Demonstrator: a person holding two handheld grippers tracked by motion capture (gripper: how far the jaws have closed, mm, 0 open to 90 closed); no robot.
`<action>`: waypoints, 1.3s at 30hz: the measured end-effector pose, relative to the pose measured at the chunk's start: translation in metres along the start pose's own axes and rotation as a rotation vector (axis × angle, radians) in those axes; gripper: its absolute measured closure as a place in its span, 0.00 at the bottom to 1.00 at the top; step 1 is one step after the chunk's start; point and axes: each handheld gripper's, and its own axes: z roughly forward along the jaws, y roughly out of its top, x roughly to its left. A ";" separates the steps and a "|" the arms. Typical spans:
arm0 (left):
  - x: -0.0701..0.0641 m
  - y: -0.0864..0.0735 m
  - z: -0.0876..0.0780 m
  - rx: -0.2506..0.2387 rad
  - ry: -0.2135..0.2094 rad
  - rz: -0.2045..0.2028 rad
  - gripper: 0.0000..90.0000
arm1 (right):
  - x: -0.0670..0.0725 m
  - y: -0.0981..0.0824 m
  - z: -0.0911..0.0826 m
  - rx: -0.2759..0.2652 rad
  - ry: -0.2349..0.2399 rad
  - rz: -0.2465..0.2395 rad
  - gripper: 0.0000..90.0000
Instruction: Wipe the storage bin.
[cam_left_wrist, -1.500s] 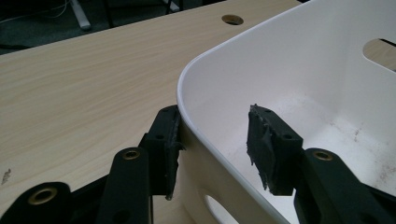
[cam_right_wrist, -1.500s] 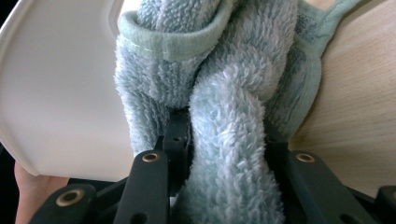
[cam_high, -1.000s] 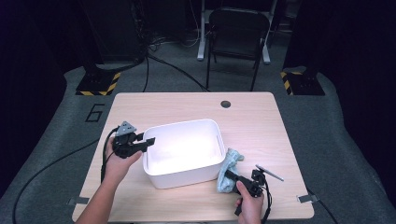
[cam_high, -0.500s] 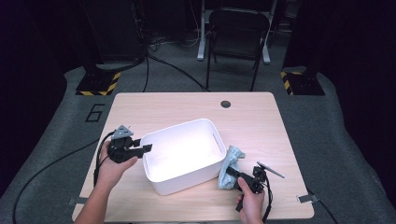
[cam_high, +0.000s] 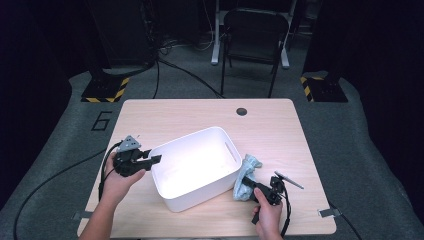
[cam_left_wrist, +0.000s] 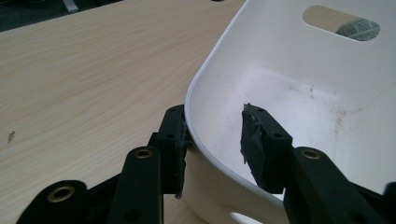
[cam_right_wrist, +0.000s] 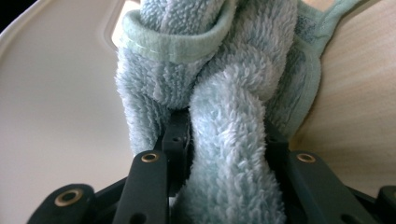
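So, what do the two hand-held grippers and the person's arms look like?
Both are black. The left hand-held gripper carries a grey three-cornered plate on top, and a black cable trails from it. The right hand-held gripper also trails a black cable. Their jaw links show brass-coloured rivets. The forearms are bare, without sleeves.

Digit "6" on grey floor mat (cam_high: 102, 120), left of table.

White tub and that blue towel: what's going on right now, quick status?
Left gripper straddles the white tub's rim, jaws just closing, inner pad not touching. Right gripper clamped on light blue towel beside tub. Nothing in the way.
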 end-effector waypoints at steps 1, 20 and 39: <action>-0.001 0.000 -0.001 0.010 0.006 0.006 0.71 | 0.001 0.000 0.001 -0.005 0.007 0.011 0.71; -0.010 -0.006 -0.008 -0.007 0.061 -0.008 0.75 | -0.003 0.002 0.014 0.048 -0.036 0.025 0.74; -0.016 -0.008 -0.009 0.004 0.071 -0.004 0.75 | 0.055 0.017 -0.015 -0.087 0.133 -0.096 0.73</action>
